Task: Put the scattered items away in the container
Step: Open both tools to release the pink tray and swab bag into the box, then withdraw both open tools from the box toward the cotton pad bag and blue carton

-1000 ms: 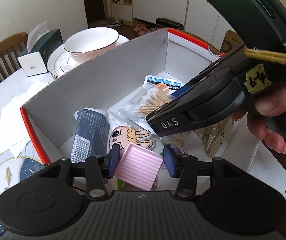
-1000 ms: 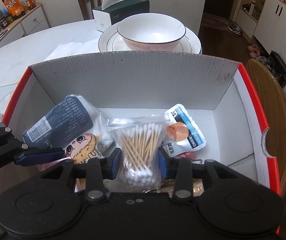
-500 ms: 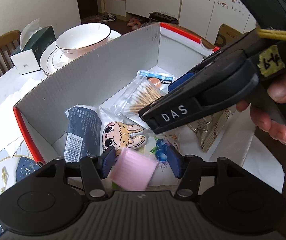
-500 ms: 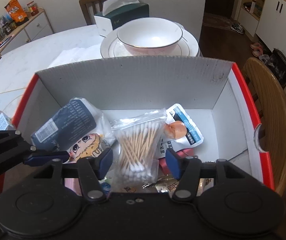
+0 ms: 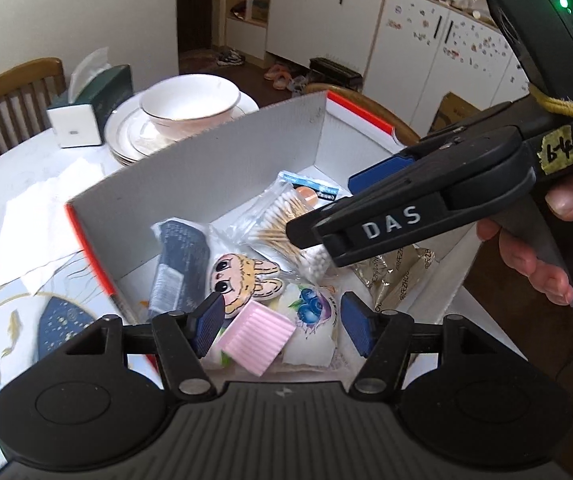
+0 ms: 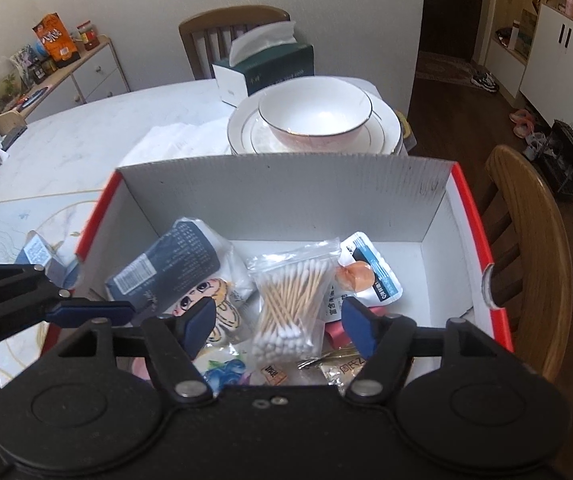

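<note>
Grippers (image 5: 282, 326) (image 6: 276, 326) tilt down over box (image 6: 278, 196), fingers opening

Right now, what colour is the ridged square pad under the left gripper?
Pale pink with raised parallel ridges; the ridged square pad shows best in the left wrist view.

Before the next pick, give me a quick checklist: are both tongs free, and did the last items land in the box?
1. Left tongs free: ok. Jaws are opening; the ribbed pink square pad lies below, pads clear of it.
2. Right tongs free: ok. Jaws are opening; the clear bag of cotton swabs rests in the box, untouched.
3. Both items inside the red-edged white cardboard box: ok.
4. The two tongs clear of each other: ok, close but apart.
5. Items left outside: not ok. A small blue packet sits on the table left of the box.
</note>
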`<state>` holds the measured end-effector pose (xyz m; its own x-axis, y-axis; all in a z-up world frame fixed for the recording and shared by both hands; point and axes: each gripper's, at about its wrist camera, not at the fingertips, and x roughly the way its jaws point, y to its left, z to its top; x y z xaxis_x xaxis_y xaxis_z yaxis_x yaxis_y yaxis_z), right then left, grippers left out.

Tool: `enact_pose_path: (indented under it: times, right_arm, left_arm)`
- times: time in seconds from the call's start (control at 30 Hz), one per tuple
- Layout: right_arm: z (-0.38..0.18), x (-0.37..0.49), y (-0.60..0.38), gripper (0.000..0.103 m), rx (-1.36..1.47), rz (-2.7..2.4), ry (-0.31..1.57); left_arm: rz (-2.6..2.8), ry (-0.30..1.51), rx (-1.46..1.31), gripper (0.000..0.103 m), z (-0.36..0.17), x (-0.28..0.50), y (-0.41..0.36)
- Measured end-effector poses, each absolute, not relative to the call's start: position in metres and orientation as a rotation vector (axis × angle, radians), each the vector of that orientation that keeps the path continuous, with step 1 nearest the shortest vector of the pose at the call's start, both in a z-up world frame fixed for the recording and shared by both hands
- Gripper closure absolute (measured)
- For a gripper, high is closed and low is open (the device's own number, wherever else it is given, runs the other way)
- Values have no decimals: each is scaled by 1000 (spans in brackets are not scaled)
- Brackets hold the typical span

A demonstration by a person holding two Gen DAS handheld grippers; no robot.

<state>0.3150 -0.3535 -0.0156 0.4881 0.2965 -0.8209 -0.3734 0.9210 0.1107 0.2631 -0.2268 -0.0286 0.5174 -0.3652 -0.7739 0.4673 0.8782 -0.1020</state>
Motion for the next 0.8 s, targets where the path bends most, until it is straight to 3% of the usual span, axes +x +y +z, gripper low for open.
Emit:
enact_pose_path:
  times: [0.8]
  right_arm:
    - [23,258,-314,21,-55,446,886]
  left_arm:
    - [-450,750,28,40,13,205,-150]
